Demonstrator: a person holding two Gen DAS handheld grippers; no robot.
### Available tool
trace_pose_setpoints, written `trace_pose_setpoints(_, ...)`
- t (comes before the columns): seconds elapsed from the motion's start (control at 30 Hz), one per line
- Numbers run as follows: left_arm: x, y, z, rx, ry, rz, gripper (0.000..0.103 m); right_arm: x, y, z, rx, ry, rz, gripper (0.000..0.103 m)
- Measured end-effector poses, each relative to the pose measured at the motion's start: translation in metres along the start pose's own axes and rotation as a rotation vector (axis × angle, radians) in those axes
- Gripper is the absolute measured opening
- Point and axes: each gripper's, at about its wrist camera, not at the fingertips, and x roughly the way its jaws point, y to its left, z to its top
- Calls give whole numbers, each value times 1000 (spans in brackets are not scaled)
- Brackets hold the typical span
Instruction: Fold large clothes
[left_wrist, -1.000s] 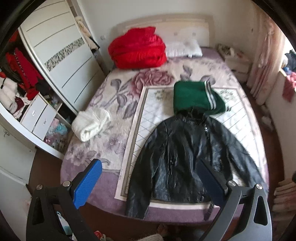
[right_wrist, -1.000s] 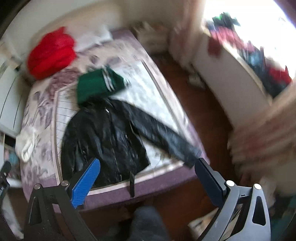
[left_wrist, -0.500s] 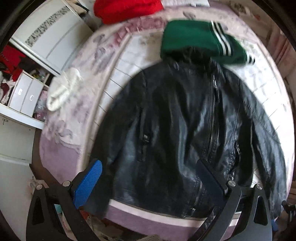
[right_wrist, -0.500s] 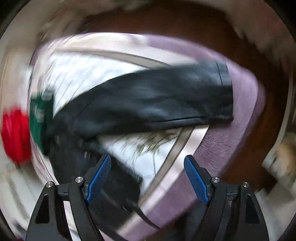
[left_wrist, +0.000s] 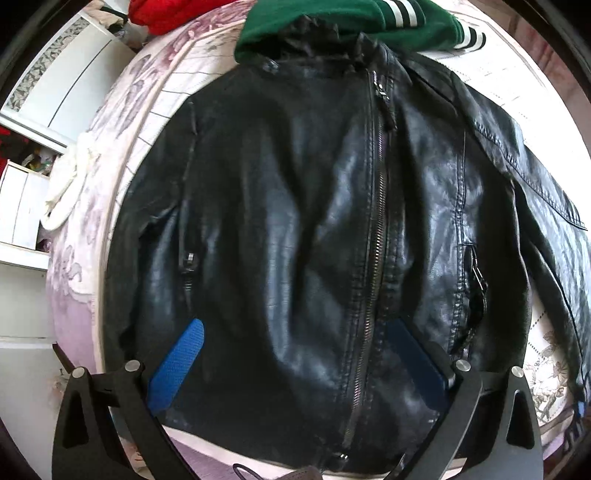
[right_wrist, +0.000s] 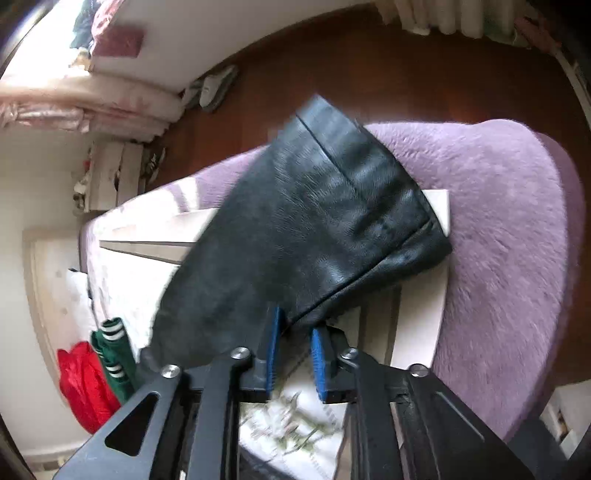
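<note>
Leather fills nearly the whole left wrist view: a black jacket (left_wrist: 295, 229) lies face up and spread flat on the bed (left_wrist: 74, 288), zipped down its front, collar toward the far end, where it overlaps a green garment with white stripes (left_wrist: 332, 18). No brand, label or writing can be read anywhere on it; only zip pulls and stitching show. At the left bed edge a white knitted item (left_wrist: 66, 184) lies near the drop to a white cabinet (left_wrist: 22, 206), and a strip of lilac cover stays bare between that edge and the jacket's sleeve. A red bundle (left_wrist: 166, 14) sits at the far end. The left tongs (left_wrist: 291, 365) hang close above the jacket's lower front with their blue pads spread wide, nothing between them; the hem lies just inside the near edge of the bed. To the right, the jacket's other sleeve runs out toward the bed's corner. In the right wrist view the right tongs (right_wrist: 293, 354) have just been closing and now stand narrow at the sleeve's (right_wrist: 314, 236) lower edge; whether the pads already pinch the leather cannot be told. The cuff lies close to the purple corner of the bed, with open brown floor (right_wrist: 369, 66) beyond.
</note>
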Motion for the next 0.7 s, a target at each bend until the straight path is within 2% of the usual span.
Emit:
trace_pose_setpoints(0.03, 4, -2, 1, -1, 6, -1, 103, 11, -3, 3, 20, 12, 46, 38)
trace_pose_setpoints(0.1, 9, -3, 3, -8, 9, -9, 103, 18, -4, 9, 62, 7, 133, 70)
trace_pose_setpoints(0.13, 10, -3, 4, -11, 6, -9, 103, 19, 1, 10, 75, -7, 178, 77)
trace_pose_setpoints(0.17, 9, -3, 4, -12, 3, -9, 103, 20, 6, 10, 79, -20, 195, 81)
trace_pose_setpoints(0.23, 8, -4, 7, -12, -13, -11, 103, 24, 17, 10, 81, -52, 240, 81)
trace_pose_setpoints(0.27, 8, -4, 9, -10, -18, -10, 103, 27, 20, 11, 86, -62, 249, 78)
trace_pose_setpoints(0.33, 8, -3, 11, -10, -29, -13, 103, 37, 21, 15, 102, -90, 244, 49)
trace_pose_setpoints(0.37, 7, -3, 13, -13, -34, -13, 103, 42, 21, 19, 116, -90, 232, 7)
trace_pose_setpoints(0.43, 8, 1, 18, -21, -45, -12, 103, 49, 25, 25, 145, -102, 223, 7)
trace_pose_setpoints(0.53, 12, 10, 25, -55, -55, -1, 103, 39, 65, 22, 23, -165, 148, 6)
trace_pose_setpoints(0.57, 16, 19, 28, -79, -55, 8, 103, 30, 66, 21, 6, -174, 142, 6)
trace_pose_setpoints(0.7, 28, 57, 35, -187, -34, 31, 103, 1, 139, -2, -165, -229, 122, 5)
